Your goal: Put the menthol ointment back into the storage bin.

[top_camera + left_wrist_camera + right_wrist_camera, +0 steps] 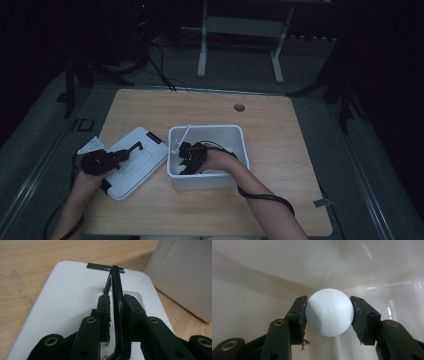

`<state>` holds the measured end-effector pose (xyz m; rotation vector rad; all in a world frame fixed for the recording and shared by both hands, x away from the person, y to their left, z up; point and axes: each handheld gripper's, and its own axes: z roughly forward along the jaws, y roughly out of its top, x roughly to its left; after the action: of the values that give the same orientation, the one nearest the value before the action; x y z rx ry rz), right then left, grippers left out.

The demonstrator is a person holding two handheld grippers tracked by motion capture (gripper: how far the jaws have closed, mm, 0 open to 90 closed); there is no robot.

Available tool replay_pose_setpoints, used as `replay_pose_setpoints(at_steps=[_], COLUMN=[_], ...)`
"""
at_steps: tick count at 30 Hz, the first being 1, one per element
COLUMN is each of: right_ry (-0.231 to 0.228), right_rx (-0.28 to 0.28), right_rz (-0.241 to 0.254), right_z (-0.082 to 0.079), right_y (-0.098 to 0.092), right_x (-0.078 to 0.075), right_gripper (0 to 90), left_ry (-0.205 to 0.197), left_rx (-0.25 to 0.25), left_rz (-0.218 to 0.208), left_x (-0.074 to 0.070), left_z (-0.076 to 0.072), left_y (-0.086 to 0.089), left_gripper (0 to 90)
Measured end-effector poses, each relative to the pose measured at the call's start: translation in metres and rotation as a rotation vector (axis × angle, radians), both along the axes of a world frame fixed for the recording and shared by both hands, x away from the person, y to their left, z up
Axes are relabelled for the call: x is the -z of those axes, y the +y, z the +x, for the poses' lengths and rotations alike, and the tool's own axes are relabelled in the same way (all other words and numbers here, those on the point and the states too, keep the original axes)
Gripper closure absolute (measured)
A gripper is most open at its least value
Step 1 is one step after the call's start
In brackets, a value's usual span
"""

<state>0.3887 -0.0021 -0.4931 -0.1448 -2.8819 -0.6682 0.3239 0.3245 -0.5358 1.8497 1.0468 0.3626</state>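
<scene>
There is one white box (235, 134) near the middle of the wooden table (280, 150), one white lid (131, 161) lying flat just beside it toward the left edge, and one white ball (329, 312) inside the box. The left gripper (115, 312) is clamped on the thin black handle (117, 290) of the lid, and the right gripper (328, 315), low inside the box, has the ball between its jaws with both pads touching it. The high view is dim, so the ball is hard to see there, and the room behind the table is dark, with a grey floor and a white frame (240, 45).
</scene>
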Motion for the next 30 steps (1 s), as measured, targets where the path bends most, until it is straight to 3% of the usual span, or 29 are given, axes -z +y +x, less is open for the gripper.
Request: replay_pose_setpoints(at_steps=[8,15,24,30], right_ry=[0.006,0.004,-0.031,-0.042], right_rx=[0.026,0.058,0.139,0.199], right_rz=[0.001,0.040,0.138,0.211], right_z=[0.003,0.006,0.007,0.002], right_y=[-0.011,-0.027,-0.058,-0.082], right_x=[-0.003,-0.016,-0.042,-0.058], right_gripper=[42.4,41.0,38.9,30.4], left_ry=[0.004,0.006,0.010,0.026], left_rx=[0.002,0.004,0.013,0.025], left_rz=[0.001,0.005,0.008,-0.010], left_x=[0.000,0.000,-0.001,-0.001], left_z=[0.000,0.000,-0.001,0.001], left_y=[0.000,-0.001,-0.002,-0.001], left_gripper=[75.4,75.3,72.6,69.2])
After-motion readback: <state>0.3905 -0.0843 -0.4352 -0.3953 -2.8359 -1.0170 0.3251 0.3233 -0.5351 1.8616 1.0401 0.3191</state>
